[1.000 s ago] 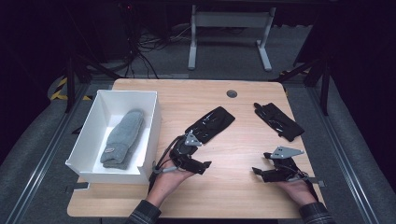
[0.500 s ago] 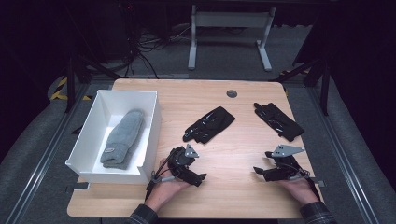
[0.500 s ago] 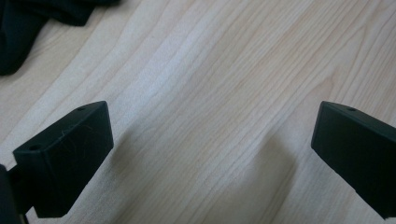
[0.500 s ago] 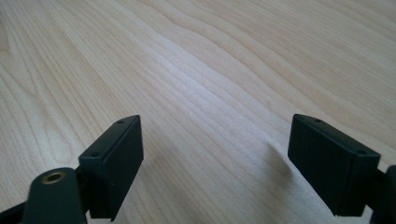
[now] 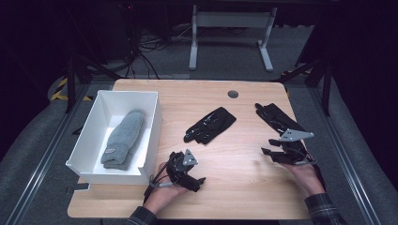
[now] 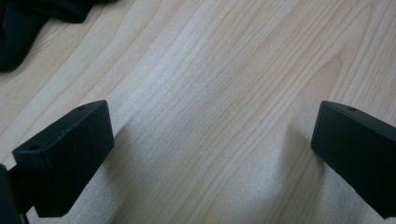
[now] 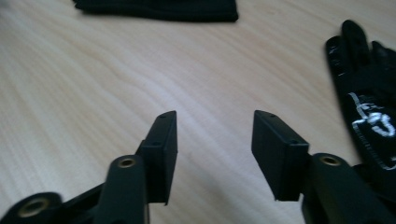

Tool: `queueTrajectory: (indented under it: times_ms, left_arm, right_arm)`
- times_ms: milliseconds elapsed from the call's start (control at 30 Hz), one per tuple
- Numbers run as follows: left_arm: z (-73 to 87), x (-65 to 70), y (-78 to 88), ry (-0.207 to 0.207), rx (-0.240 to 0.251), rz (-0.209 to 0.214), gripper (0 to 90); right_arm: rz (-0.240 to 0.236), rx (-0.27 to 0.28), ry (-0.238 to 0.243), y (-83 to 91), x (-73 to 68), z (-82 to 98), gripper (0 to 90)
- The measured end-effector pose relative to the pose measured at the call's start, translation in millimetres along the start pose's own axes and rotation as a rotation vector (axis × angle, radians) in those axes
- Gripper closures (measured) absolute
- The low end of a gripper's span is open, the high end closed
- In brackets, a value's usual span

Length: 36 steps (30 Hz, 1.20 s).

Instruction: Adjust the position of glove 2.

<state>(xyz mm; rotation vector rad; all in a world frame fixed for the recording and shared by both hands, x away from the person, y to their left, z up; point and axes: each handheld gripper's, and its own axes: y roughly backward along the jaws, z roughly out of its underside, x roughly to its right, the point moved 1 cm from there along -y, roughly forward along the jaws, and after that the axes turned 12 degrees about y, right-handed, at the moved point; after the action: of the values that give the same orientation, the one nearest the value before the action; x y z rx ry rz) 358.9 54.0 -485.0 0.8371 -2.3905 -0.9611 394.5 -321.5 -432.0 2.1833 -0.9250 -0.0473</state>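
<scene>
Two black gloves lie on the wooden table (image 5: 234,187): one near the middle (image 5: 210,124), one at the right (image 5: 277,119). My left gripper (image 5: 199,180) rests low near the front edge. Its jaws, which have just been opening, stand wide open (image 6: 210,126) over bare wood, with an edge of the middle glove (image 6: 28,18) beyond them. My right gripper (image 5: 268,146) hovers just in front of the right glove. Its jaws (image 7: 214,116) have just been closing and stand half apart with nothing between them. The right glove (image 7: 369,93) with white print lies beside its right jaw.
A white box (image 5: 152,131) stands at the table's left with a grey knitted mitten (image 5: 124,138) in it, close to my left hand. A round cable hole (image 5: 233,93) sits near the far edge. Dark floor, cables and a desk frame lie beyond.
My left gripper has drawn back from the middle glove toward the front edge and sunk lower. My right gripper has moved up the table toward the right glove, and its jaws have narrowed.
</scene>
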Motion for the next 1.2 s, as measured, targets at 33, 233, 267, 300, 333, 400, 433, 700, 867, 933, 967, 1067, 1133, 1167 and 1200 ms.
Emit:
queueTrajectory:
  times_ms: [33,233,267,300,333,400,433,700,867,933,967,1067,1133,1167,1200]
  left_arm:
    - [0.0,-0.1,0.2,-0.002,-0.001,0.000,0.0]
    - [0.1,-0.2,0.2,0.000,-0.001,0.001,0.0]
    - [0.1,-0.3,0.3,-0.001,-0.001,0.003,0.1]
    - [0.1,-0.4,0.4,-0.002,-0.002,0.003,0.1]
    - [0.1,-0.8,0.6,-0.006,-0.004,0.005,0.1]
    - [0.2,-1.0,0.8,-0.009,-0.005,0.008,0.1]
    - [0.2,-1.2,0.8,-0.010,-0.006,0.009,0.1]
    - [0.2,-1.3,0.9,-0.012,-0.009,0.013,0.0]
    - [0.1,-1.4,0.9,-0.014,-0.009,0.013,0.0]
    - [0.2,-1.2,0.8,-0.011,-0.009,0.015,0.0]
    - [0.2,-1.2,0.8,-0.012,-0.009,0.015,0.0]
    - [0.1,-1.3,0.8,-0.012,-0.009,0.015,0.0]
    - [0.2,-1.2,0.8,-0.012,-0.009,0.015,0.0]
    - [0.2,-1.2,0.8,-0.012,-0.009,0.015,0.0]
    - [0.1,-1.3,0.8,-0.013,-0.009,0.014,0.0]
  right_arm:
    - [0.004,0.003,-0.007,0.5,5.4,-1.5,57.4]
    - [0.055,0.002,-0.025,0.6,34.8,-5.2,82.2]
    - [0.065,0.005,-0.028,-0.1,39.4,-5.3,85.1]
    - [0.080,0.004,-0.035,-0.7,43.8,-5.0,88.0]
    - [0.096,0.002,-0.041,-2.0,48.3,-4.6,90.0]
    - [0.114,-0.003,-0.046,-3.6,53.5,-3.8,90.0]
    - [0.131,-0.009,-0.053,-5.5,58.8,-2.6,90.0]
    - [0.210,-0.079,-0.123,-25.9,89.2,19.7,90.0]
    - [0.209,-0.142,-0.137,-38.0,94.7,33.7,90.0]
    - [0.205,-0.133,-0.146,-37.6,94.7,34.9,90.0]
    - [0.202,-0.135,-0.145,-37.2,93.8,34.7,90.0]
    - [0.182,-0.151,-0.130,-35.4,87.7,32.4,90.0]
    - [0.174,-0.157,-0.107,-34.6,81.6,30.8,90.0]
    - [0.167,-0.160,-0.097,-33.8,77.9,30.0,90.0]
    - [0.167,-0.160,-0.097,-33.8,77.9,30.0,90.0]
